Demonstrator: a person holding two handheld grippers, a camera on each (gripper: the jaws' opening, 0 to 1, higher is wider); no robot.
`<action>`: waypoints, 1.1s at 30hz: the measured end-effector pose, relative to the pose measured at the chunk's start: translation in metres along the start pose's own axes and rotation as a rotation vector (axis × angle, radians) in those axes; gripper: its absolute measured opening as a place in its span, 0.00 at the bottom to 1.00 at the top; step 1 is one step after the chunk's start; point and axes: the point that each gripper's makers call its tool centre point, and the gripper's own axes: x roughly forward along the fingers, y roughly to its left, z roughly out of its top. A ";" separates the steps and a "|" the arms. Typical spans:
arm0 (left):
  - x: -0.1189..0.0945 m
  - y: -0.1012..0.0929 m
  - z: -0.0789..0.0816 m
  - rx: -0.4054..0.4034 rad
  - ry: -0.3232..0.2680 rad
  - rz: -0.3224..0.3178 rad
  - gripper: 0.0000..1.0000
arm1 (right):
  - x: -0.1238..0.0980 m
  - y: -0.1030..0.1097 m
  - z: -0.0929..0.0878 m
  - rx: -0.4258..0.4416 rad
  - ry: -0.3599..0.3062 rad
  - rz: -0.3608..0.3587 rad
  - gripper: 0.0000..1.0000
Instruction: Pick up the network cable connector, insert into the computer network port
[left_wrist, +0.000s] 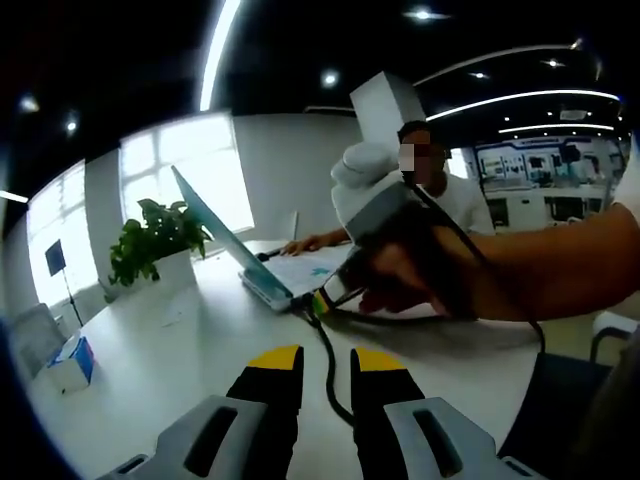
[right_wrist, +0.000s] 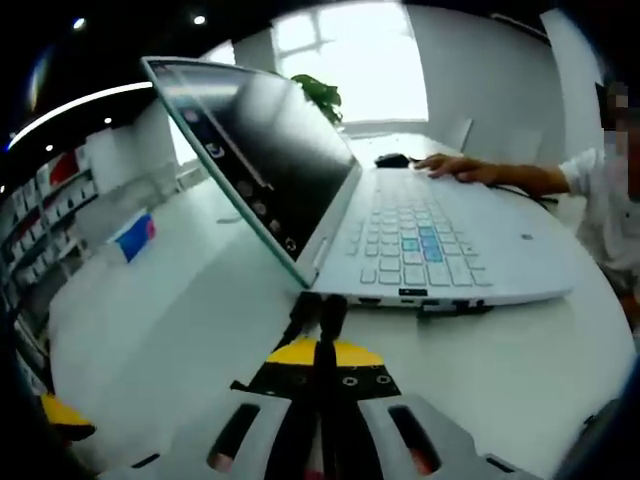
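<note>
White desk (right_wrist: 150, 330) carries an open white laptop (right_wrist: 440, 250), side ports facing the right tongs (right_wrist: 322, 350). A seated person's hand (right_wrist: 455, 168) rests by the keyboard's far end. Right tongs clenched on the network cable connector (right_wrist: 318, 318), held just short of the laptop's near edge; black cable (left_wrist: 330, 370) trails back across the desk. Left tongs (left_wrist: 325, 365) released, grasping nothing, well back. Step in hand appears to be the approach to insertion. Next move calls for lining the connector up with the port, then a straight push.
</note>
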 end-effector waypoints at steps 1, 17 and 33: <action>0.000 0.001 0.000 -0.002 0.000 0.003 0.20 | 0.000 0.000 0.000 0.009 -0.001 0.002 0.02; -0.005 0.005 0.006 -0.009 -0.001 0.040 0.20 | -0.009 0.002 0.004 -0.047 -0.063 0.122 0.10; -0.013 0.028 0.011 -0.084 -0.091 0.116 0.20 | -0.047 0.000 0.012 -0.169 -0.161 0.212 0.18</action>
